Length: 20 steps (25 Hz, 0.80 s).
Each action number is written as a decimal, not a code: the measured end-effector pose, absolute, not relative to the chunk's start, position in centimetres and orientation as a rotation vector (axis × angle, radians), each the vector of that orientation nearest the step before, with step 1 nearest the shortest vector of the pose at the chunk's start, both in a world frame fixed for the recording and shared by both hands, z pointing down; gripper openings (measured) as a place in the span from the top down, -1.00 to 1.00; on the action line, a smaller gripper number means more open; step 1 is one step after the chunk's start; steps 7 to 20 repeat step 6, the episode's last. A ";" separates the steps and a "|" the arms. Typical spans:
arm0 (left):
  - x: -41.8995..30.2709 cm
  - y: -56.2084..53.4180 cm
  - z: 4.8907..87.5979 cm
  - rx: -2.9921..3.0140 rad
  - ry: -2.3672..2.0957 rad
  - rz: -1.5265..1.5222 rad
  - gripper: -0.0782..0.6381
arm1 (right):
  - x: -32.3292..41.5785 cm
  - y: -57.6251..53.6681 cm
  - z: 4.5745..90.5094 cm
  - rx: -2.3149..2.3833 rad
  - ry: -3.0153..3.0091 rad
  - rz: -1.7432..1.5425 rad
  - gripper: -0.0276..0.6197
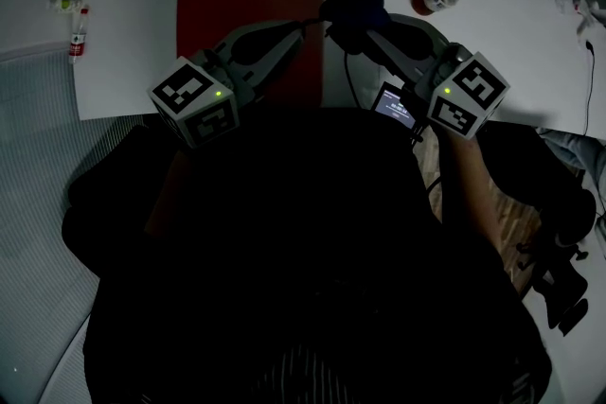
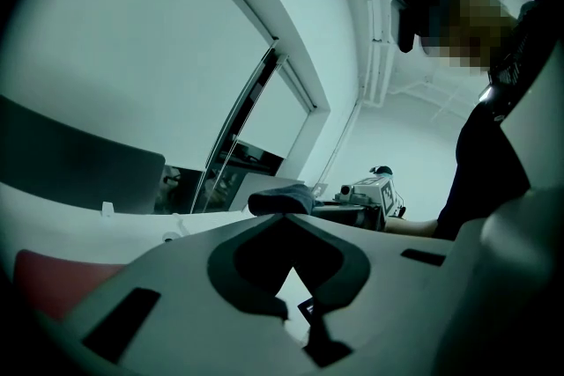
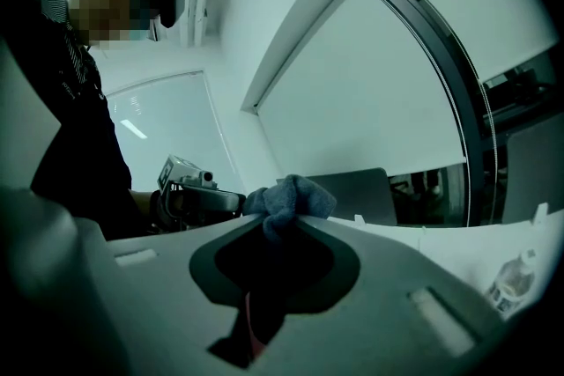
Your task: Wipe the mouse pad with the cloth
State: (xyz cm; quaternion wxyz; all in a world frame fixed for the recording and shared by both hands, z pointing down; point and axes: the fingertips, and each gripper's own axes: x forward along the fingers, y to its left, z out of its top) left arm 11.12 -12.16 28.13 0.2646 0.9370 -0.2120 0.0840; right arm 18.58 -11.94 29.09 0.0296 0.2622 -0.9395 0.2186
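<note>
Right claw (image 3: 280, 223) pinches the cloth (image 3: 295, 196) near the red mouse pad (image 1: 237, 5); left claw (image 2: 284, 216) closed, empty.

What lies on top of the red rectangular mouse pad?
The red mouse pad shows nothing resting on its bare part. The left gripper covers its lower right part; the bunched dark blue cloth is at its right edge.
</note>
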 end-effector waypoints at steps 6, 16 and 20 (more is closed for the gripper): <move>11.2 -11.3 29.3 2.514 -0.563 0.201 0.76 | 17.9 -10.9 29.6 0.792 -2.906 0.652 0.81; 11.2 -11.3 29.3 2.514 -0.563 0.201 0.76 | 17.9 -10.9 29.6 0.792 -2.906 0.652 0.81; 11.2 -11.3 29.3 2.514 -0.563 0.201 0.76 | 17.9 -10.9 29.6 0.792 -2.906 0.652 0.81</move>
